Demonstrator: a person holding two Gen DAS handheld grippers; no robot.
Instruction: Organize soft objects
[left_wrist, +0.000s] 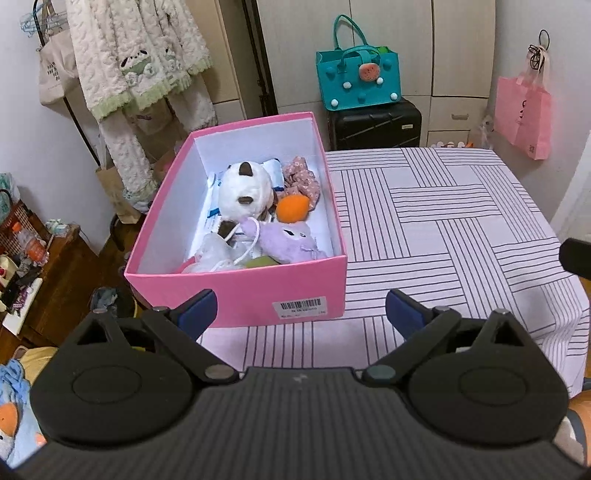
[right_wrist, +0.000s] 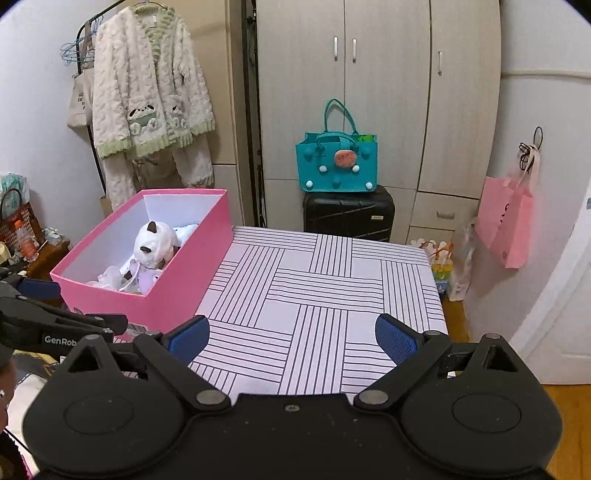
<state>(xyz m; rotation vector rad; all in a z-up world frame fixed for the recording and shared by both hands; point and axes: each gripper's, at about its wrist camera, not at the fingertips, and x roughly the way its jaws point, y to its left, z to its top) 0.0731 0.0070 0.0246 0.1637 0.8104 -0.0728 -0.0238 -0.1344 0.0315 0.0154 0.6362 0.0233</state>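
Observation:
A pink box (left_wrist: 243, 291) (right_wrist: 184, 273) stands at the left side of the striped table (left_wrist: 443, 221) (right_wrist: 314, 295). Inside lie a white plush with brown ears (left_wrist: 242, 192) (right_wrist: 155, 243), an orange plush (left_wrist: 292, 208), a purple plush (left_wrist: 290, 238), a floral fabric piece (left_wrist: 304, 177) and a white drawstring pouch (left_wrist: 218, 254). My left gripper (left_wrist: 301, 314) hovers open in front of the box's near wall, holding nothing. My right gripper (right_wrist: 291, 338) is open over the table's near edge, to the right of the box, with nothing between its fingers.
A teal bag (right_wrist: 338, 162) rests on a black suitcase (right_wrist: 349, 214) behind the table. A fleecy garment (right_wrist: 147, 96) hangs at the left, a pink bag (right_wrist: 508, 218) on the right wall. A cluttered wooden stand (left_wrist: 48, 273) is left of the box.

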